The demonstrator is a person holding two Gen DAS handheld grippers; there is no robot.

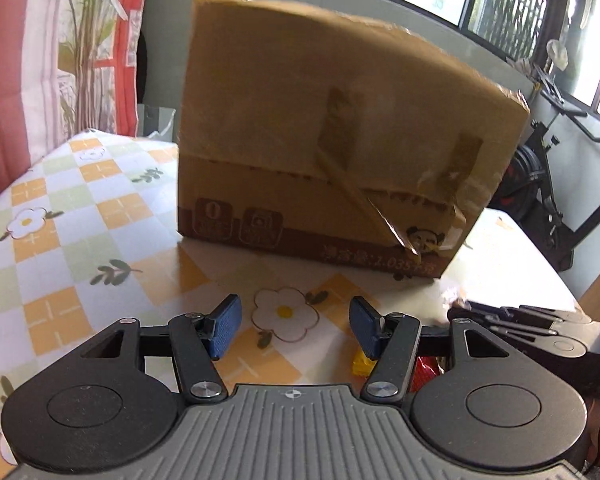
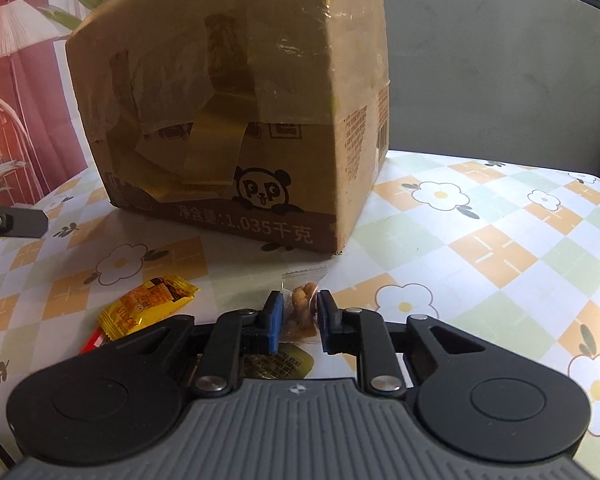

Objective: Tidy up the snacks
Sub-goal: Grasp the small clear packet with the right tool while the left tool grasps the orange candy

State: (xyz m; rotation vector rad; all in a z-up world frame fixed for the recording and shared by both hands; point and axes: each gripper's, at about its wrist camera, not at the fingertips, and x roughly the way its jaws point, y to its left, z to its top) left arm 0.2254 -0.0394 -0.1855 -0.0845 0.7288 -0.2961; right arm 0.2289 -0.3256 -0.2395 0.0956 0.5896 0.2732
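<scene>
Our right gripper [image 2: 298,316] clamps a clear nut packet [image 2: 302,306] before the taped cardboard box [image 2: 228,120]; our left gripper [image 1: 296,326] hovers parted above the tablecloth [image 1: 60,240].

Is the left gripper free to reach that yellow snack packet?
Probably yes: the left gripper is open and empty, and the yellow snack packet lies uncovered on the tablecloth.

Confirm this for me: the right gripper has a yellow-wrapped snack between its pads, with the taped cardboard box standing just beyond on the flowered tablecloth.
Not quite. In the right wrist view, the right gripper has a small clear bag of nuts between its pads. The yellow-wrapped snack lies apart, to its left. The taped cardboard box does stand just beyond on the flowered tablecloth.
</scene>
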